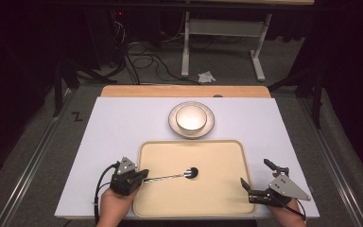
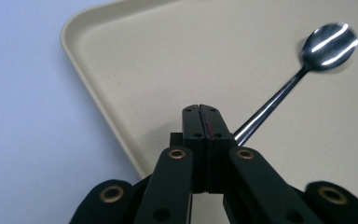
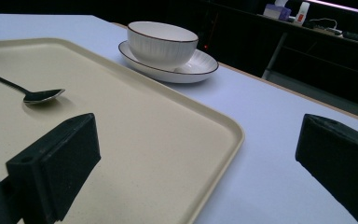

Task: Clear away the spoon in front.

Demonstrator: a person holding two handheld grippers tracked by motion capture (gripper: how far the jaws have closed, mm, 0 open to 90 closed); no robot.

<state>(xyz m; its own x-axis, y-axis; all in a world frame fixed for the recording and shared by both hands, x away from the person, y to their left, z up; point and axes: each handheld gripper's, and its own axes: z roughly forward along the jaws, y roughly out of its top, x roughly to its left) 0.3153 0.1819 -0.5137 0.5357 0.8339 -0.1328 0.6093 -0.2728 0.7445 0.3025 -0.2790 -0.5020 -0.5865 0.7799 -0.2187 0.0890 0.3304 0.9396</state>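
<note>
White ribbed ceramic bowl (image 1: 191, 117) with a dark rim sits in a matching round saucer (image 1: 207, 128), on the pale lilac worktop (image 1: 118, 127) just beyond the tray's far edge. Past the worktop: white metal frame legs (image 1: 185, 45), black cables (image 1: 144, 61), crumpled white scrap (image 1: 206, 76) on grey floor.

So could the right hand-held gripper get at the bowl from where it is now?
Probably yes: the right hand-held gripper is open, and the tray between it and the bowl is bare on that side.
</note>
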